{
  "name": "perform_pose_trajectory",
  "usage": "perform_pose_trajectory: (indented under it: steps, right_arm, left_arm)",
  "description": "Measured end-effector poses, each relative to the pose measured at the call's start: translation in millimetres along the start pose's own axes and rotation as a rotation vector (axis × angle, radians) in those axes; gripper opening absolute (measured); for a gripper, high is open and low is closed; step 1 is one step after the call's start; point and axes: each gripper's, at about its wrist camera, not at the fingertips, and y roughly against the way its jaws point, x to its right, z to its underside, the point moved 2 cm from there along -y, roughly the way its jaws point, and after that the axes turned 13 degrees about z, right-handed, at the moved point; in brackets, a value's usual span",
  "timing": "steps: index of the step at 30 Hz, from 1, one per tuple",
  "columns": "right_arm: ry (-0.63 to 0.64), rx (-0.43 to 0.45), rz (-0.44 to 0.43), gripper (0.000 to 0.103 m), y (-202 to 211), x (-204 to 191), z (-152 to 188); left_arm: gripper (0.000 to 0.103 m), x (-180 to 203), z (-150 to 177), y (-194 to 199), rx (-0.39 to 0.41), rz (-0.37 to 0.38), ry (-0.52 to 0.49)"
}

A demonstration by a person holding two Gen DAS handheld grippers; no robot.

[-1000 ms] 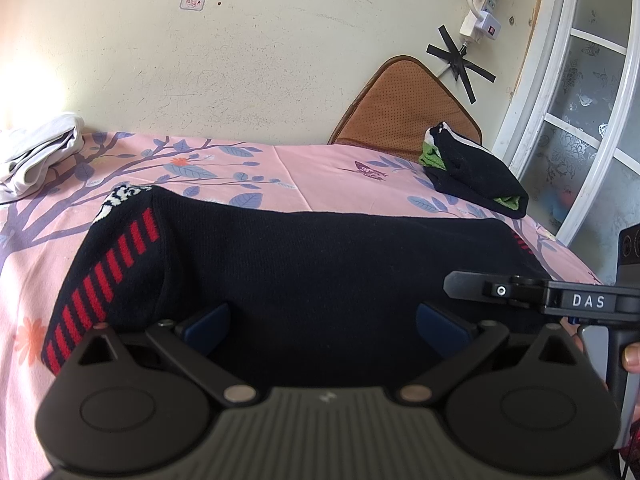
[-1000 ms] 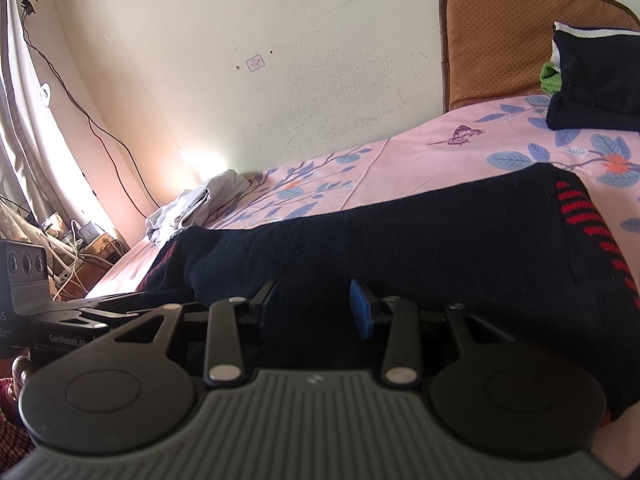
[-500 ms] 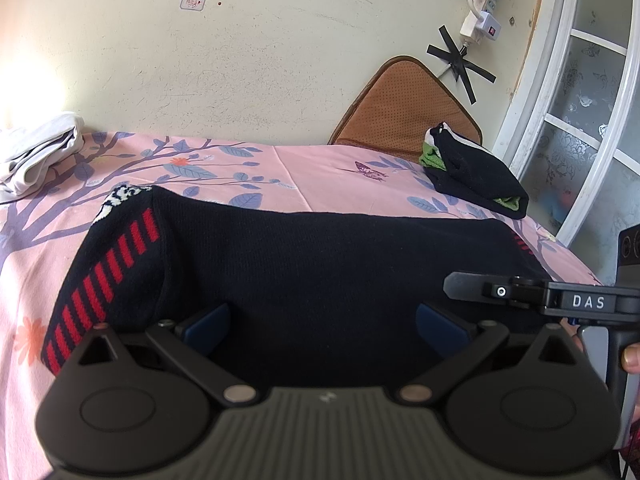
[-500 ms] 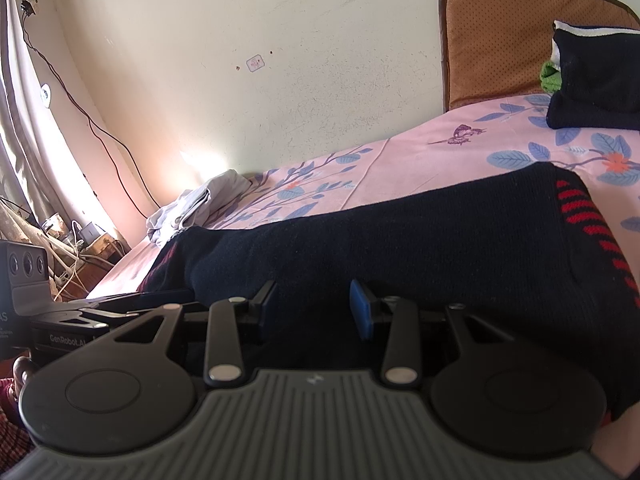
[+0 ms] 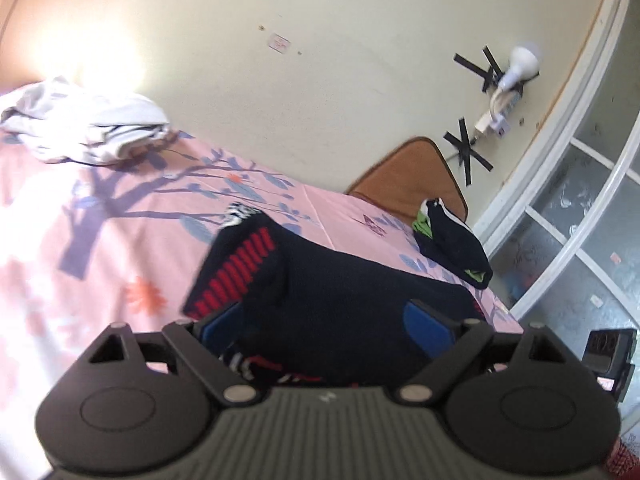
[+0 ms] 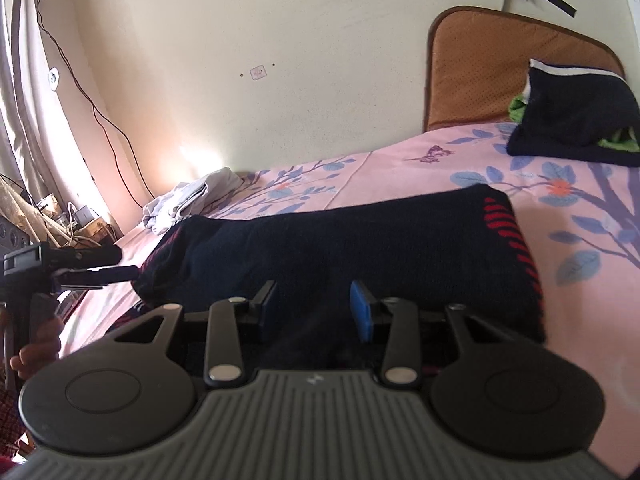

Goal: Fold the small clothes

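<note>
Dark knit garment (image 5: pixel 360 296) with red stripes lies folded on the pink floral bed sheet (image 5: pixel 80 256), straight ahead of both tools and running across under their fingers.

Left hand-held gripper (image 5: pixel 328 326): jaws wide, have just been closing a bit. The garment's near edge sits between the blue pads (image 5: pixel 426 326). Can't tell whether the pads actually press the cloth; looks more like straddling than pinching. A red-striped cuff end lies just off its left finger, and a striped hem shows right under the tool's nose.

Right hand-held gripper (image 6: pixel 314 308): jaws about half apart, dark cloth bunched in the gap and filling it between the pads (image 6: pixel 362 310), so it's clamped on the near edge of the garment. The other striped end lies ahead and right of it.

From the right wrist view the left tool shows far left, fingers at the garment's left end, a hand (image 6: pixel 38 346) on its grip.

Beyond both: a folded dark and green pile (image 6: pixel 576 116) far right against a brown cushion (image 6: pixel 476 68), crumpled white cloth (image 5: pixel 84 120) far left near the wall.
</note>
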Motion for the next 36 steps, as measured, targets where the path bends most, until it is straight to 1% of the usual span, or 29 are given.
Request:
perform_pose_trajectory:
  steps: [2,4,6,8,10,12,13,15,16,17,18,19,20,21,22,23,26,28,29,31,34,36]
  right_arm:
    - [-0.031,-0.034,-0.016,0.043,21.1,12.6,7.5]
    - [-0.028,-0.050,-0.005,0.043,40.5,18.7,14.1]
    - [-0.015,-0.058,0.006,0.043,57.8,22.2,21.3]
    - [-0.005,-0.073,0.014,0.043,74.5,25.0,29.2]
    - [-0.006,-0.107,0.023,0.043,85.1,28.6,38.5]
    - [-0.018,-0.147,0.014,0.043,91.3,30.4,48.1]
    - [-0.027,-0.170,0.004,0.043,94.5,30.8,54.6]
    - [-0.044,-0.203,-0.019,0.043,99.9,30.1,66.7]
    - [-0.057,-0.222,-0.028,0.043,101.2,29.2,73.9]
    - [-0.064,-0.240,-0.030,0.043,102.9,27.0,82.1]
    - [-0.069,-0.220,-0.033,0.044,105.3,25.3,86.1]
    - [-0.082,-0.213,-0.043,0.044,107.7,23.5,89.0]
    - [-0.099,-0.214,-0.059,0.041,107.7,22.6,90.3]
    - [-0.121,-0.227,-0.081,0.035,106.2,22.0,92.4]
    - [-0.128,-0.236,-0.081,0.012,103.9,19.6,95.2]
    - [-0.107,-0.251,-0.069,0.006,101.5,15.9,99.5]
    - [-0.108,-0.210,-0.082,0.005,104.9,13.3,93.5]
    - [-0.148,-0.141,-0.101,0.005,114.2,20.3,80.4]
    - [-0.179,-0.088,-0.106,0.005,120.1,27.2,69.8]
    - [-0.216,-0.004,-0.097,0.005,127.0,36.8,49.7]
    - [-0.225,0.106,-0.076,0.005,124.4,46.1,14.2]
    - [-0.216,0.153,-0.058,0.005,113.8,49.2,-7.3]
  left_arm:
    - [0.091,-3.0,5.4,26.9,-0.001,-0.032,0.024]
    - [0.091,-0.2,15.0,41.3,-0.032,-0.052,0.032]
    - [0.090,6.7,25.6,45.0,-0.082,-0.062,0.025]
    - [0.089,11.5,38.9,44.0,-0.149,-0.069,0.015]
    - [0.083,15.4,50.4,37.8,-0.214,-0.081,0.014]
    - [0.066,15.3,63.2,35.1,-0.273,-0.099,0.026]
    - [0.064,17.9,67.3,37.2,-0.268,-0.109,0.012]
    - [0.052,22.4,72.1,37.9,-0.290,-0.109,0.011]
    - [0.049,24.4,74.2,37.8,-0.302,-0.111,0.010]
    - [0.041,27.0,76.9,36.7,-0.316,-0.110,0.006]
    - [0.028,29.2,80.5,38.0,-0.329,-0.114,-0.005]
    - [0.017,32.1,83.8,36.5,-0.346,-0.116,-0.014]
    - [0.010,33.8,87.9,38.3,-0.354,-0.120,-0.020]
    - [0.010,35.7,88.8,39.2,-0.343,-0.125,-0.023]
    - [0.010,35.7,88.4,40.4,-0.335,-0.123,-0.014]
    - [0.009,33.8,86.4,43.3,-0.319,-0.111,0.011]
    - [0.009,30.3,74.9,55.9,-0.238,-0.049,0.092]
    - [0.009,31.9,64.1,63.4,-0.180,-0.013,0.115]
    - [0.009,33.4,56.6,65.9,-0.148,0.009,0.124]
    - [0.009,36.2,41.1,66.4,-0.095,0.049,0.135]
    - [0.009,40.6,9.1,53.8,-0.025,0.079,0.131]
    - [0.009,39.6,-17.2,35.8,0.016,0.084,0.140]
